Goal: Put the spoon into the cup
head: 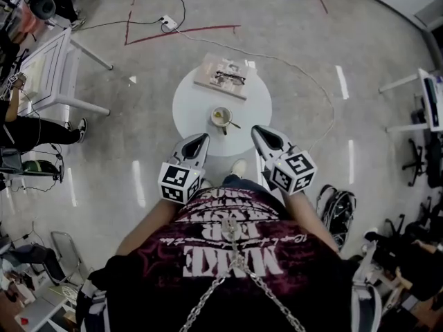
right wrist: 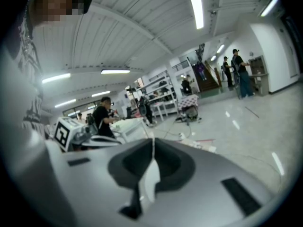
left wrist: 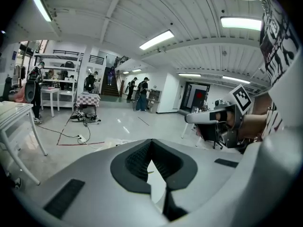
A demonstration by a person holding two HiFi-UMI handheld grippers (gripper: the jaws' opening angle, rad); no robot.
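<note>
The round counter [head: 190, 109] lies bare left and right; the cup [head: 221, 117] stands centre-front, a book [head: 223, 75] behind it.

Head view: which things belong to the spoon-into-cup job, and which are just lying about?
Job: cup; spoon at its right edge; round table under them.
Lying about: printed booklet on the table's far side; dark backpack on the floor.

spoon [head: 234, 124] — barely vis., cup [head: 221, 117] inside unclear

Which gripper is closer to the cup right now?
Left, by a little. In the head view the left gripper sits just down-left of the cup; the right gripper is down-right of it, slightly farther off. Neither touches it.
</note>
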